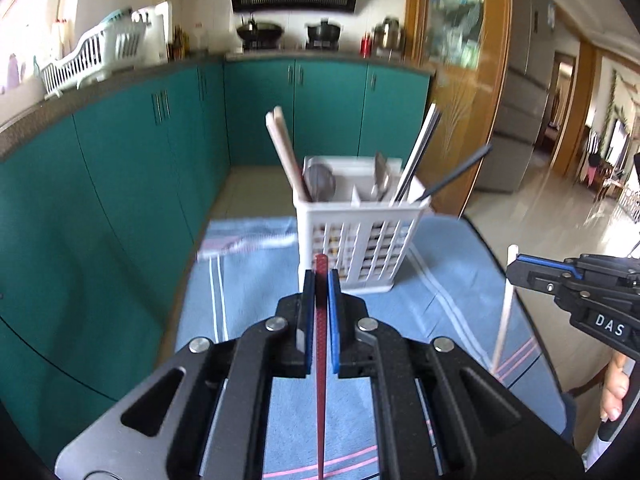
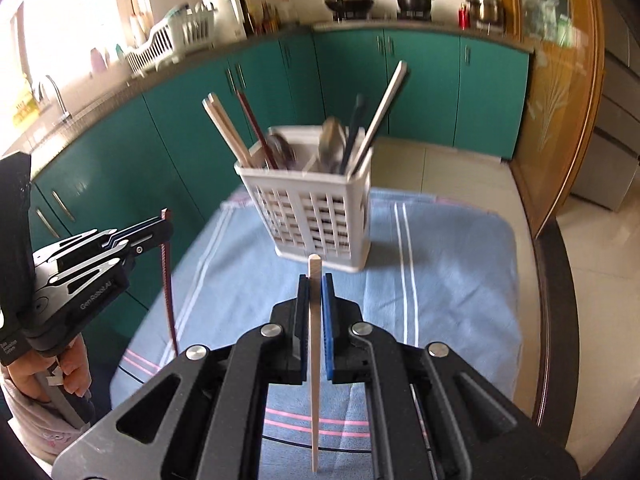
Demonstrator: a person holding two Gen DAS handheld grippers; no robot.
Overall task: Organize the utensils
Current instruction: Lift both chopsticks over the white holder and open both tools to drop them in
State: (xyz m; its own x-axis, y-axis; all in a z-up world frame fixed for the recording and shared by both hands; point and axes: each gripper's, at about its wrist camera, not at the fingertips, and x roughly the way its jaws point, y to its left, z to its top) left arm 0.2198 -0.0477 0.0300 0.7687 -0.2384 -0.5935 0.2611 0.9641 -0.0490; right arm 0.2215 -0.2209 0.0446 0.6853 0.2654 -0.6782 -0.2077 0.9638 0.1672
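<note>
A white slatted utensil caddy (image 1: 360, 248) (image 2: 316, 220) stands on a blue striped cloth (image 1: 248, 288) (image 2: 448, 280). It holds pale wooden chopsticks (image 1: 282, 148) (image 2: 226, 132), spoons (image 1: 320, 184) (image 2: 332, 140), a dark chopstick (image 1: 456, 174) and a light one (image 2: 380, 116). My left gripper (image 1: 321, 280) is shut on a red chopstick (image 1: 321, 360), held upright short of the caddy; it also shows in the right wrist view (image 2: 166, 276). My right gripper (image 2: 315, 284) is shut on a pale wooden chopstick (image 2: 314, 360), seen in the left wrist view (image 1: 505, 312) too.
Teal cabinets (image 1: 120, 200) (image 2: 420, 88) run along the left and back under a counter with a white dish rack (image 1: 100, 56) (image 2: 172, 40) and pots (image 1: 260, 32). A wooden door frame (image 1: 496, 80) (image 2: 560, 120) stands at the right. The table's dark edge (image 2: 556, 320) curves on the right.
</note>
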